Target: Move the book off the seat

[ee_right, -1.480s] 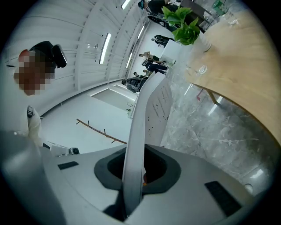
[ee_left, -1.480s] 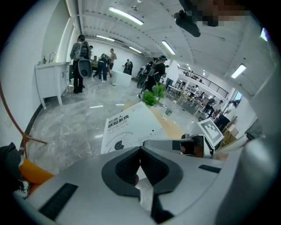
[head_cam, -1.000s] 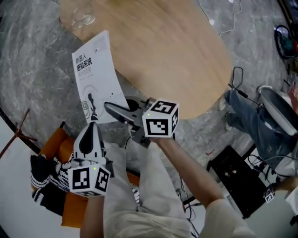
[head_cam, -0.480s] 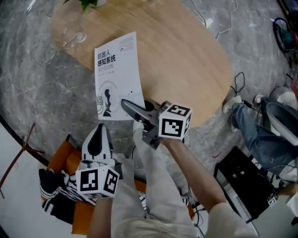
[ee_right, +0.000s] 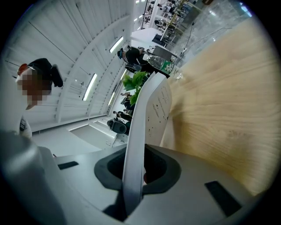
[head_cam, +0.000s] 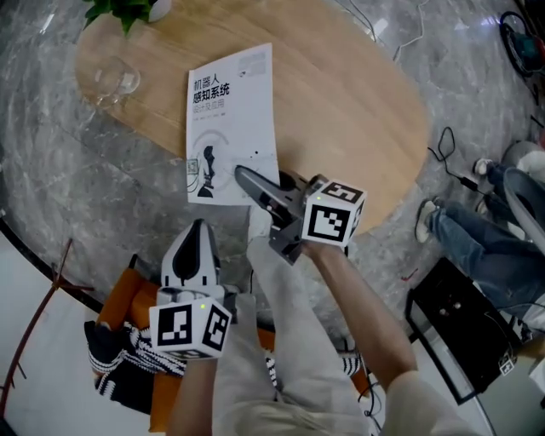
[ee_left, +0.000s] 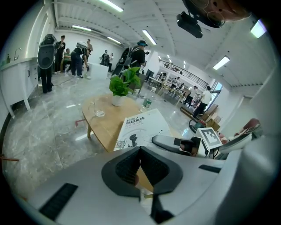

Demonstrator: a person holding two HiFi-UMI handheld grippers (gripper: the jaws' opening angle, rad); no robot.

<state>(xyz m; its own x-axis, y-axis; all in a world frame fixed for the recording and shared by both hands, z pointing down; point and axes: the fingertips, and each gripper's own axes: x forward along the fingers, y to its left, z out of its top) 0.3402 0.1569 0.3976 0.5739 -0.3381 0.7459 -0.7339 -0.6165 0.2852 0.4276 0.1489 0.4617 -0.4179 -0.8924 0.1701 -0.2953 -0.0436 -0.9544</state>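
Note:
A white book (head_cam: 230,123) with dark print lies flat over the near part of the oval wooden table (head_cam: 358,102). My right gripper (head_cam: 253,183) is shut on the book's near right corner. In the right gripper view the book's edge (ee_right: 142,114) runs upright between the jaws of that gripper (ee_right: 136,176). My left gripper (head_cam: 193,243) hangs shut and empty above the orange seat (head_cam: 128,298), short of the table. The left gripper view shows that gripper (ee_left: 140,151) facing the book (ee_left: 140,129) and the right gripper (ee_left: 175,143).
A drinking glass (head_cam: 111,78) and a green plant (head_cam: 119,10) stand at the table's far left end. A black-and-white striped cloth (head_cam: 119,362) lies on the seat. A seated person's legs (head_cam: 485,238), a black box (head_cam: 460,332) and cables are at the right.
The right gripper has carried the book further over the table, away from the seat. The left gripper stayed shut and kept its place near the seat.

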